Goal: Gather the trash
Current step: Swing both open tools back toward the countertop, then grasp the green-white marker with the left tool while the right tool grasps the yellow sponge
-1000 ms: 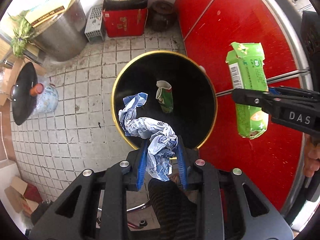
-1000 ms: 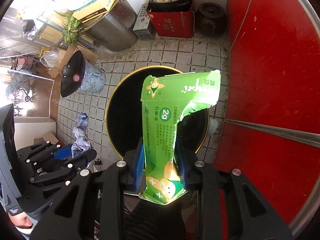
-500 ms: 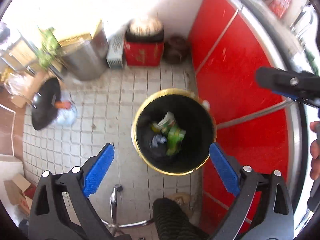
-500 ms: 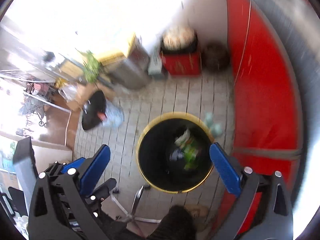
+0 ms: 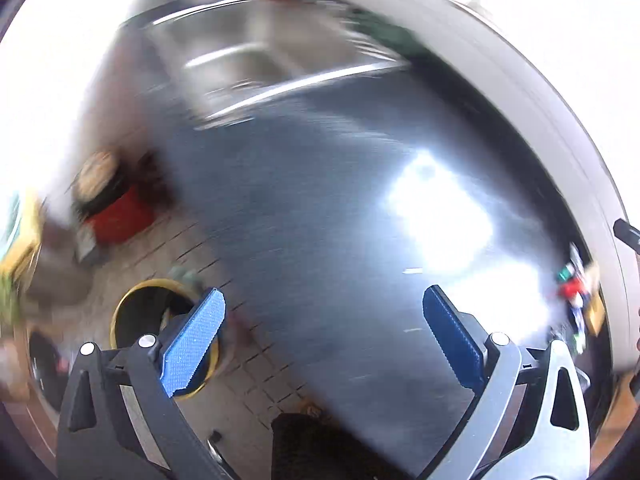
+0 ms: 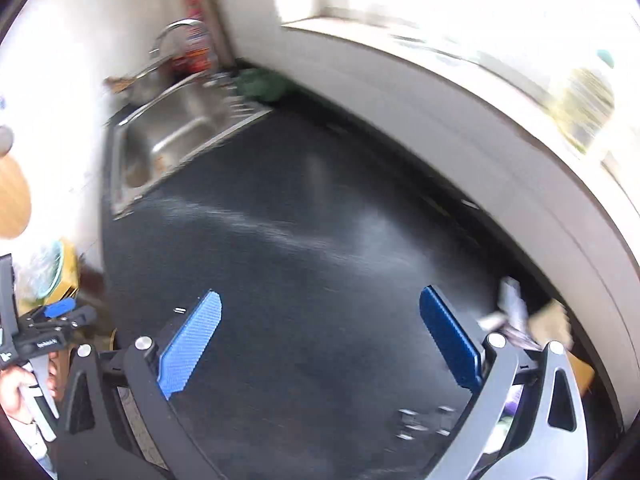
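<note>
Both views are blurred by motion. My left gripper point(image 5: 323, 340) is open and empty above the dark countertop point(image 5: 320, 208). The black bin with a yellow rim point(image 5: 132, 320) stands on the tiled floor at lower left, partly behind my left finger. A small heap of colourful trash point(image 5: 576, 292) lies at the counter's right edge. My right gripper point(image 6: 320, 344) is open too, with nothing between its blue pads, over the same countertop point(image 6: 304, 240). Pale wrappers and paper point(image 6: 516, 312) lie near its right finger. The left gripper point(image 6: 52, 320) shows at the far left of the right wrist view, in a hand.
A steel sink point(image 6: 168, 136) with a tap point(image 6: 180, 28) is set in the counter's far left end, with something green point(image 6: 264, 84) beside it. A white wall and a bright window ledge point(image 6: 440, 60) bound the counter. A red box point(image 5: 120, 216) stands on the floor.
Both grippers opened and dropped the blue-white wrapper and the green packet into the bin. Both then rose and swung from the bin up over the countertop.
</note>
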### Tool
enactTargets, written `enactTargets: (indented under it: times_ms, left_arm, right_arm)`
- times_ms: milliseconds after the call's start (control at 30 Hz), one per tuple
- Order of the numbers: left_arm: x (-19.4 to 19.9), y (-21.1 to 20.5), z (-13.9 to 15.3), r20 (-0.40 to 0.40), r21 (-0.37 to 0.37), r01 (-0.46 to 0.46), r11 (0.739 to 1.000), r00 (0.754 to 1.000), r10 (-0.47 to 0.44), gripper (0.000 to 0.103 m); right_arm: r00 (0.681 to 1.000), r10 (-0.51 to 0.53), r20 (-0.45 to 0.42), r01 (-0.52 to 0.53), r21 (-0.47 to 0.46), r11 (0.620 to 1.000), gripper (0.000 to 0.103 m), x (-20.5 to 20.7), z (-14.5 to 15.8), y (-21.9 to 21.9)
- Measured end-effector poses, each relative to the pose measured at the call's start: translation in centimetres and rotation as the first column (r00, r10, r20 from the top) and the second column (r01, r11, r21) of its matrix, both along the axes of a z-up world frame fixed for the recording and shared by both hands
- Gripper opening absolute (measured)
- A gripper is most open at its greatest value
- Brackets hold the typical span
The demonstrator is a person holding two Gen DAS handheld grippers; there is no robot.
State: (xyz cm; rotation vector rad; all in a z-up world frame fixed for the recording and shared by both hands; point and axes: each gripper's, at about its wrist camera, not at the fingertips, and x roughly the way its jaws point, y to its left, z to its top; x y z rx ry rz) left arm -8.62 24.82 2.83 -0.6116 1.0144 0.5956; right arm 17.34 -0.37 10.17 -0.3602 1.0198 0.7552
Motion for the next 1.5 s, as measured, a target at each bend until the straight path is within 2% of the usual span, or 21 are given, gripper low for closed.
enactTargets:
  times_ms: [100, 200, 300, 367, 467, 600, 700, 933, 967, 1067, 1133, 1167, 1200, 1233, 1267, 1333, 1400, 1500]
  left_arm:
    - [8.3, -4.8, 0.8, 0.002, 0.012, 0.204, 0.979, 0.979, -0.204, 0.096]
    - [15.4, -9.7, 0.8, -0.030, 0.050, 0.350, 0.935, 0.937, -0.349, 0.096]
    - [21.0, -14.7, -0.1, -0.069, 0.060, 0.475, 0.878, 0.880, -0.471, 0.096]
    - [24.0, -17.3, -1.3, -0.102, 0.060, 0.530, 0.846, 0.846, -0.523, 0.096]
    - [27.5, -21.1, -2.7, -0.151, 0.077, 0.602, 0.795, 0.795, -0.588, 0.096]
    - [31.5, -24.6, -4.5, -0.226, 0.116, 0.678, 0.726, 0.729, -0.646, 0.096]
    - [34.1, -26.0, -5.7, -0.259, 0.127, 0.707, 0.696, 0.701, -0.665, 0.096]
    - [38.2, -26.5, -8.1, -0.288, 0.097, 0.715, 0.692, 0.686, -0.668, 0.096]
    - [38.6, -26.6, -8.4, -0.295, 0.097, 0.717, 0.691, 0.683, -0.668, 0.097]
    - [39.4, -26.3, -8.6, -0.252, 0.093, 0.704, 0.704, 0.701, -0.667, 0.097]
    - [39.7, -26.3, -8.6, -0.224, 0.077, 0.711, 0.699, 0.696, -0.683, 0.095]
    - [39.7, -26.4, -8.5, -0.202, 0.076, 0.722, 0.688, 0.687, -0.698, 0.087]
    - [39.7, -26.7, -8.1, -0.183, 0.097, 0.745, 0.660, 0.665, -0.724, 0.061]
    - [39.6, -27.0, -7.6, -0.171, 0.111, 0.766, 0.633, 0.643, -0.747, 0.040]
    - [39.7, -27.1, -7.3, -0.173, 0.108, 0.776, 0.622, 0.630, -0.757, 0.013]
    - [39.6, -26.3, -7.2, -0.116, 0.016, 0.766, 0.643, 0.640, -0.759, 0.012]
    - [38.9, -25.9, -6.6, -0.109, 0.020, 0.768, 0.640, 0.638, -0.762, 0.012]
    - [37.1, -25.1, -5.0, -0.075, 0.015, 0.749, 0.662, 0.661, -0.747, 0.012]
  right_arm:
    - [0.977, -0.213, -0.002, 0.212, -0.046, 0.976, 0.096, 3.8, -0.6, -11.0]
    - [0.914, -0.405, -0.014, 0.402, -0.093, 0.911, 0.096, 4.9, -2.3, -21.9]
    - [0.841, -0.539, -0.048, 0.531, -0.121, 0.839, 0.096, 4.4, -4.4, -30.3]
    - [0.797, -0.598, -0.080, 0.587, -0.129, 0.800, 0.096, 3.2, -5.8, -34.3]
    - [0.754, -0.646, -0.122, 0.629, -0.149, 0.763, 0.096, 1.7, -7.7, -38.1]
    - [0.705, -0.690, -0.164, 0.669, -0.172, 0.723, 0.096, 2.0, -9.8, -40.2]
    - [0.687, -0.699, -0.200, 0.682, -0.154, 0.715, 0.096, 3.8, -10.6, -40.1]
    - [0.692, -0.668, -0.272, 0.679, -0.066, 0.731, 0.096, 10.5, -12.2, -34.6]
    - [0.699, -0.660, -0.274, 0.672, -0.063, 0.738, 0.096, 11.3, -12.5, -33.7]
    - [0.728, -0.632, -0.264, 0.638, -0.074, 0.766, 0.096, 13.1, -13.6, -30.9]
    - [0.743, -0.619, -0.254, 0.620, -0.085, 0.780, 0.095, 13.9, -14.3, -29.5]
    - [0.748, -0.611, -0.259, 0.614, -0.079, 0.785, 0.091, 14.0, -14.7, -29.1]
    - [0.747, -0.600, -0.285, 0.614, -0.049, 0.788, 0.073, 14.1, -14.9, -29.0]
    - [0.746, -0.593, -0.304, 0.619, -0.013, 0.785, 0.060, 14.0, -14.8, -29.0]
    - [0.740, -0.590, -0.322, 0.619, -0.016, 0.785, 0.057, 14.0, -14.8, -29.0]
    - [0.745, -0.571, -0.345, 0.609, 0.002, 0.793, 0.048, 13.8, -14.4, -29.2]
    - [0.746, -0.577, -0.332, 0.614, 0.008, 0.789, 0.045, 13.0, -13.6, -29.8]
    - [0.735, -0.608, -0.301, 0.644, 0.027, 0.765, 0.044, 11.3, -11.8, -31.8]
